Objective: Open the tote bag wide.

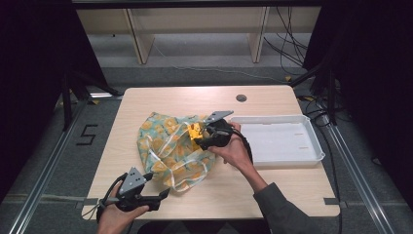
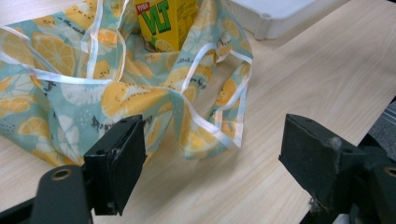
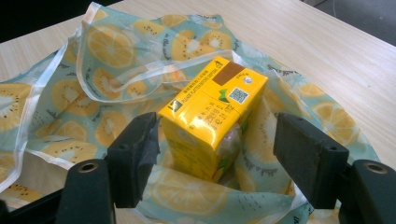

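A cloth bag (image 1: 170, 151) printed with orange slices on teal lies crumpled in the middle of the table, its white handles loose. A yellow drink carton (image 3: 212, 112) stands in the bag's opening (image 3: 116, 79). My right gripper (image 3: 219, 135) is open around the carton: the left jaw is close to its side and a gap shows at the right jaw. From above, that right gripper (image 1: 199, 136) sits over the bag's right part. My left gripper (image 1: 163, 195) rests near the table's front edge, open and holding nothing. Ahead of the left gripper (image 2: 212, 140) lies the bag's near corner (image 2: 210, 126).
A white shallow tray (image 1: 285, 139) stands on the table's right side, touching nothing, and its corner (image 2: 275, 14) is seen past the bag. A round cable hole (image 1: 241, 98) sits at the table's far edge. Bare wood (image 2: 303, 79) lies between the bag and the tray.
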`<action>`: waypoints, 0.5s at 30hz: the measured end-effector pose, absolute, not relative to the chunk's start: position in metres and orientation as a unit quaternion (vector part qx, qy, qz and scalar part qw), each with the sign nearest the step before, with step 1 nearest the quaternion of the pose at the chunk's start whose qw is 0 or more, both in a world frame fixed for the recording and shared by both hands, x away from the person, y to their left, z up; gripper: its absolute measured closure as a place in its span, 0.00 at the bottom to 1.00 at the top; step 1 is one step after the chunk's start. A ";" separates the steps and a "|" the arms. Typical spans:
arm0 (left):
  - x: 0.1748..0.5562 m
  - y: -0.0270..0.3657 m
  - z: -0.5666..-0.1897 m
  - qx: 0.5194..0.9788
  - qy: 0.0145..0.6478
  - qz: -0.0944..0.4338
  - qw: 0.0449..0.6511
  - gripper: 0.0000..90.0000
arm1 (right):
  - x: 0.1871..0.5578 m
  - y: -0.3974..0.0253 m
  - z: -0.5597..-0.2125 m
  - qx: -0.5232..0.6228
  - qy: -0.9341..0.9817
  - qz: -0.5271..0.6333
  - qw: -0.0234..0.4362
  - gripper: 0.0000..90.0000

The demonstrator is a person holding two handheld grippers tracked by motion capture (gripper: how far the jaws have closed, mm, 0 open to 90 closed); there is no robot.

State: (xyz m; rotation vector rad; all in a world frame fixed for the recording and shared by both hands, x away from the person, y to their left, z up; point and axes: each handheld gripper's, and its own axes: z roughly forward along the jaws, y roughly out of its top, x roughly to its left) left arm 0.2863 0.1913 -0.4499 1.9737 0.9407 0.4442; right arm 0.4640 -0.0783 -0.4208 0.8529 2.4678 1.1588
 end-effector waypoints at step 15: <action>0.266 0.195 -0.479 0.800 0.389 0.197 0.411 0.23 | 0.463 -0.072 -0.425 0.303 0.855 0.394 0.146 0.35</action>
